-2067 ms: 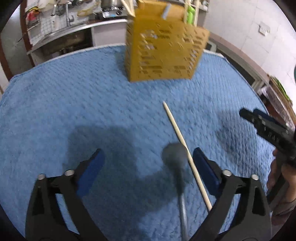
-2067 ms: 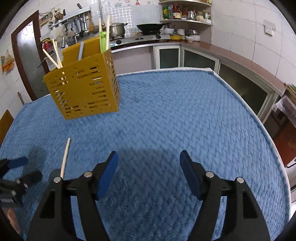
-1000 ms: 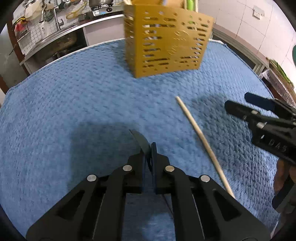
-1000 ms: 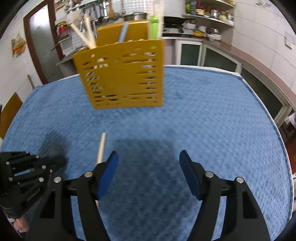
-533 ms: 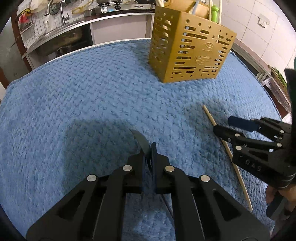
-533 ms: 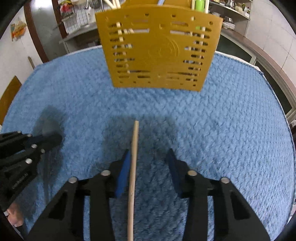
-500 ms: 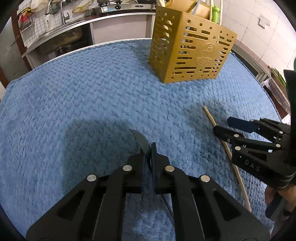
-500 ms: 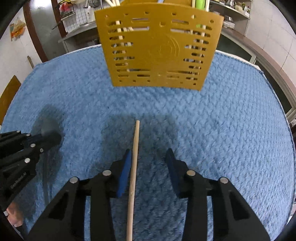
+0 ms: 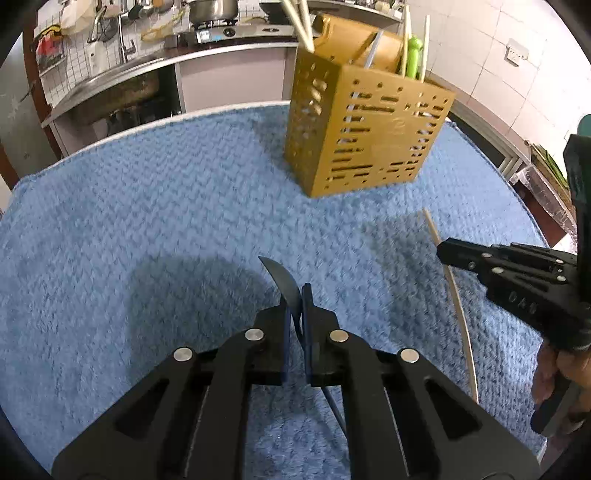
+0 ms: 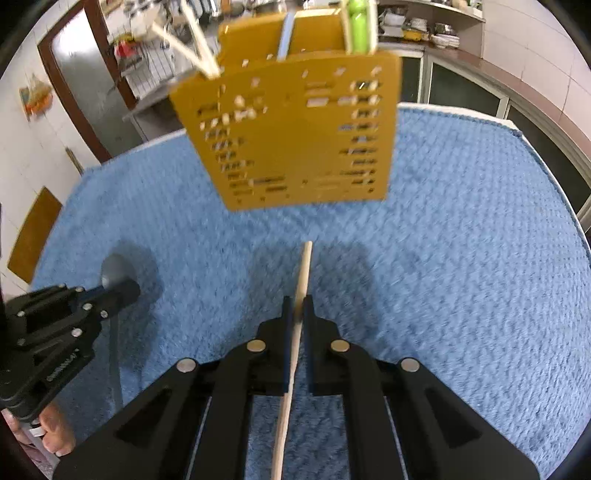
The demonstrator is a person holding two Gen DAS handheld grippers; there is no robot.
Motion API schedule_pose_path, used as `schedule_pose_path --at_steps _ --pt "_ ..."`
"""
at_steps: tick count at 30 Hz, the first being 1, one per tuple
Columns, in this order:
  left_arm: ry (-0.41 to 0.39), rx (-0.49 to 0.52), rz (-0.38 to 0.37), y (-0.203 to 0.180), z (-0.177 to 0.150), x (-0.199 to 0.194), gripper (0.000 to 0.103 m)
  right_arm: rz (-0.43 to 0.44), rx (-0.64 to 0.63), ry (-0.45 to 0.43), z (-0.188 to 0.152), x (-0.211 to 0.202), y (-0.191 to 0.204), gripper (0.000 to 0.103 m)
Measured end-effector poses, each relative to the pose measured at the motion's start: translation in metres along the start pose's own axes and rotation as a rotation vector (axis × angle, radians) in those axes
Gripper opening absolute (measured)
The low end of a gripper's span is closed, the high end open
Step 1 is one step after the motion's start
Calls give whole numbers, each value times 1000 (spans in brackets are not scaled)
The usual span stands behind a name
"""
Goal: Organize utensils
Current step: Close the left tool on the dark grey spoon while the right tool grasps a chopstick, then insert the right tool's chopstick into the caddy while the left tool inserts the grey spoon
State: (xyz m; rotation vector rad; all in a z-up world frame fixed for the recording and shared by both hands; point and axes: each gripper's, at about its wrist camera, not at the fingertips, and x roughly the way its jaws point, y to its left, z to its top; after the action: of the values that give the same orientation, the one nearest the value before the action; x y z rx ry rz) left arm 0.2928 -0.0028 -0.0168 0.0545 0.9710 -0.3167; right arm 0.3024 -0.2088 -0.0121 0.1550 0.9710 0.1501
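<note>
A yellow perforated utensil holder [image 9: 365, 136] stands on the blue mat [image 9: 147, 221], with chopsticks and a green utensil inside; it also shows in the right wrist view [image 10: 295, 129]. My left gripper [image 9: 295, 295] is shut on a grey spoon [image 9: 279, 277], whose bowl sticks out past the tips. My right gripper [image 10: 297, 306] is shut on a wooden chopstick [image 10: 303, 269] that points toward the holder. In the left wrist view the right gripper [image 9: 447, 251] holds the chopstick [image 9: 454, 295] at the right. In the right wrist view the left gripper [image 10: 125, 291] with the spoon [image 10: 114, 269] is at the left.
The blue mat [image 10: 461, 258] covers the table. Kitchen counters, a sink and a stove [image 9: 214, 29] stand behind it. A wooden board [image 10: 33, 232] lies beyond the mat's left edge.
My right gripper has closed on the chopstick and lifted it off the mat. My left gripper stays shut on the spoon, and the holder now appears farther right in its view.
</note>
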Motion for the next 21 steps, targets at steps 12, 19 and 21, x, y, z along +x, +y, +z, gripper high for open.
schedule_pose_path --at_steps 12,19,21 --pt "-147 31 1 -18 13 -40 4 33 9 -259 11 -69 -30 5" --pt "-183 38 -8 -23 21 -51 4 47 7 -318 14 -80 -38 5" --pt "-190 34 -12 -22 23 -53 4 51 6 -327 15 -83 -40 5"
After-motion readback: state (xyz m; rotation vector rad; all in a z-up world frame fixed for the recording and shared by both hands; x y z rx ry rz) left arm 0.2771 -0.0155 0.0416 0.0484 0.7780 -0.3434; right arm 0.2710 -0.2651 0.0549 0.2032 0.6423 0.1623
